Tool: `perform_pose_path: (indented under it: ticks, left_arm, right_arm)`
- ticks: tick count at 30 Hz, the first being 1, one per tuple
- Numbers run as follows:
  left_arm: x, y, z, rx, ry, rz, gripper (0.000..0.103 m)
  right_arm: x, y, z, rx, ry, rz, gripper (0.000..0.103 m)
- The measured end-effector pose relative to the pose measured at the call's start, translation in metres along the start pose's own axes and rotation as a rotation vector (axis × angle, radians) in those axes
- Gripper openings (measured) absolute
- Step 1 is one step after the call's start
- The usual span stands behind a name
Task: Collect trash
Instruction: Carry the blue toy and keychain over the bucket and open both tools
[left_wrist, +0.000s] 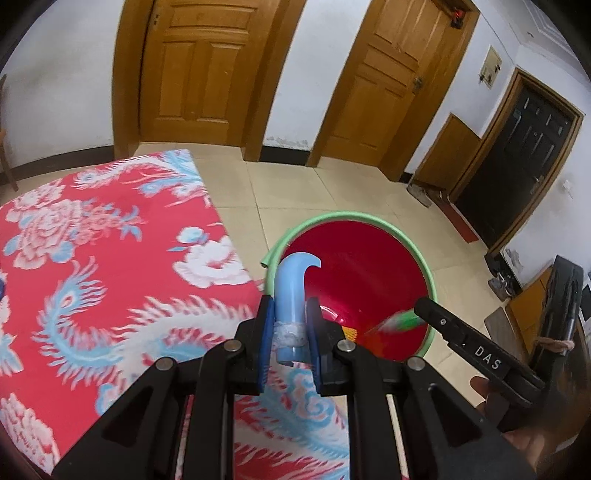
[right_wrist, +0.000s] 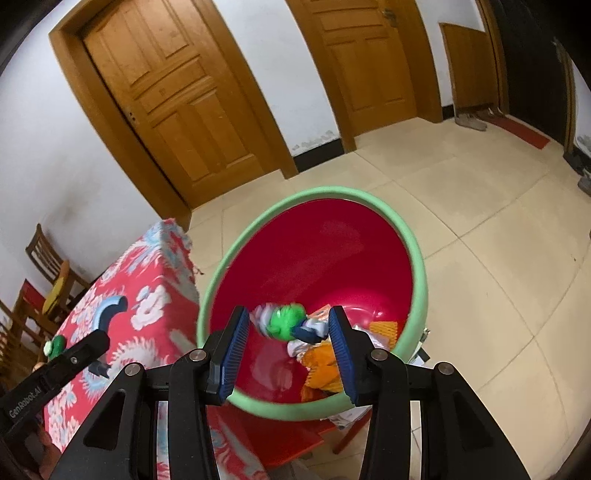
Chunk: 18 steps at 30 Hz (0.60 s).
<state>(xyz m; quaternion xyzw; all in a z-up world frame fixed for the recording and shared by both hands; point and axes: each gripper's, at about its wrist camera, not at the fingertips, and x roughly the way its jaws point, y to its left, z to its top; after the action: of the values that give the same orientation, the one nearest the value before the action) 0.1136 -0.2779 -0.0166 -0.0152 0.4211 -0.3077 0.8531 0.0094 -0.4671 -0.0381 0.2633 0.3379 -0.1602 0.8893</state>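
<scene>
My left gripper (left_wrist: 290, 328) is shut on a light blue curved plastic piece (left_wrist: 293, 291), held above the table edge near the bin. The bin (left_wrist: 430, 280) is red inside with a green rim. My right gripper (right_wrist: 288, 345) is open above the bin (right_wrist: 419, 266). A blurred green and white wrapper (right_wrist: 286, 323) is in the air between its fingers, over the bin; it also shows in the left wrist view (left_wrist: 397, 321). Orange and white trash (right_wrist: 321, 365) lies at the bin's bottom. The blue piece (right_wrist: 109, 308) shows at left in the right wrist view.
A table with a red floral cloth (left_wrist: 110, 258) stands left of the bin. Wooden doors (left_wrist: 195, 62) and a dark door (left_wrist: 517, 166) line the walls. Wooden chairs (right_wrist: 48, 280) stand beyond the table. The floor (right_wrist: 480, 240) is beige tile.
</scene>
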Motion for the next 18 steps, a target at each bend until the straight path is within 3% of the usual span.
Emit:
perform_pose_path:
  ticks: [18]
  left_arm:
    - [0.062, -0.031, -0.003, 0.091, 0.133, -0.039, 0.017]
  right_arm:
    - [-0.017, -0.027, 0.007, 0.082, -0.05, 0.007, 0.046]
